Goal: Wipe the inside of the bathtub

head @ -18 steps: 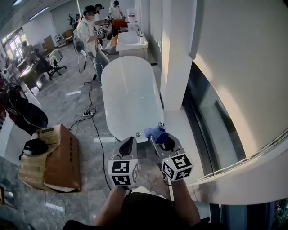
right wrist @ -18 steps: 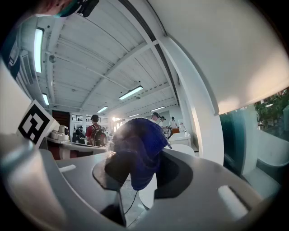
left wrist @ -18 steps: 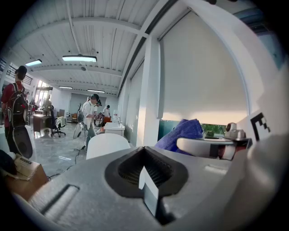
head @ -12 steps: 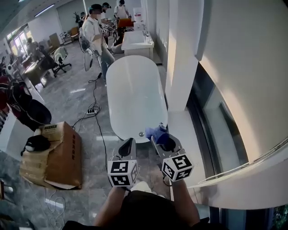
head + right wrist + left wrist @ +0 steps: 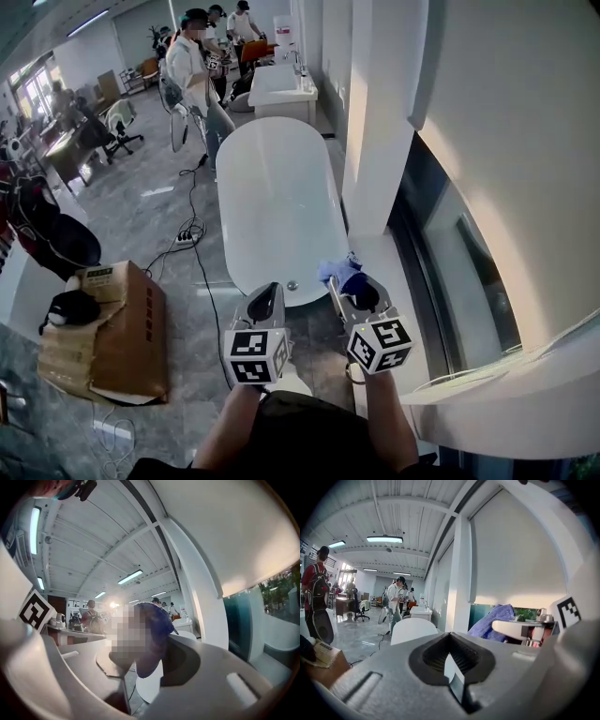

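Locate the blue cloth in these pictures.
In the head view, the blue cloth is clamped in the right gripper, at the near right end of the white bathtub.

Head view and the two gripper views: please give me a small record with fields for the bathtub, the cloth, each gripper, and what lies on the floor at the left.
bathtub: white, oval, running lengthwise away from the person
cloth: blue, bunched, by the tub's near right rim
right gripper: shut on the cloth
left gripper: jaws together, holding nothing, just short of the tub's near end
floor, left: cardboard box; power strip with cable
wiping: not yet begun, as far as the views show
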A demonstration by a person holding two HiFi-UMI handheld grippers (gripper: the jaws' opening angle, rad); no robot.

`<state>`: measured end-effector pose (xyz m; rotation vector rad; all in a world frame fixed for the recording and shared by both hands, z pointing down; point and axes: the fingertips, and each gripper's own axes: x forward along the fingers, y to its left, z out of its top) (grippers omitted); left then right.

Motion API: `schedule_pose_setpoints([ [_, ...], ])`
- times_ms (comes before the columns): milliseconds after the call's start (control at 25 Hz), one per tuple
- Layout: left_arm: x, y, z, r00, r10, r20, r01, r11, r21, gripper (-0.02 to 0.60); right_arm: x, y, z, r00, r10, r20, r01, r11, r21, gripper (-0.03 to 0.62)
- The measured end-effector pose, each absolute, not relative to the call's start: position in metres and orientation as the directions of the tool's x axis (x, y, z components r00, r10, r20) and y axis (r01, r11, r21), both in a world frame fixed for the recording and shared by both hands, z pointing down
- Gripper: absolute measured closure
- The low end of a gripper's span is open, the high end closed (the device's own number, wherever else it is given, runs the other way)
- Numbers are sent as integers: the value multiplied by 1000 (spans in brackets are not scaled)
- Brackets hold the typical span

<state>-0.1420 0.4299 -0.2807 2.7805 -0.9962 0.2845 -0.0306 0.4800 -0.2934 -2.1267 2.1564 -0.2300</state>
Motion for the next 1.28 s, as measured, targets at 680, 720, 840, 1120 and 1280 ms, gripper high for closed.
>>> schedule_pose_setpoints([
  [680,-124,154,-218,736,-593,327,-668,-714,209,580,14,229,-245,45,-988,148,-978,-73,-193,453],
  [720,-125,135,-216,735,-588,338,-668,-711,219,580,15,209,-248,45,-987,157,-979,-75,-190,453],
  [840,-131,77,-208,729,-578,366,-676,-694,250,580,13,147,-250,34,-982,184,-983,-65,-169,453],
  [1120,-125,-11,-186,736,-572,363,-662,-721,204,580,22,58,-236,56,-968,246,-990,-86,-112,453],
  [1280,-121,-33,-157,743,-520,421,-640,-737,219,580,24,38,-210,76,-948,308,-987,-115,-111,453],
])
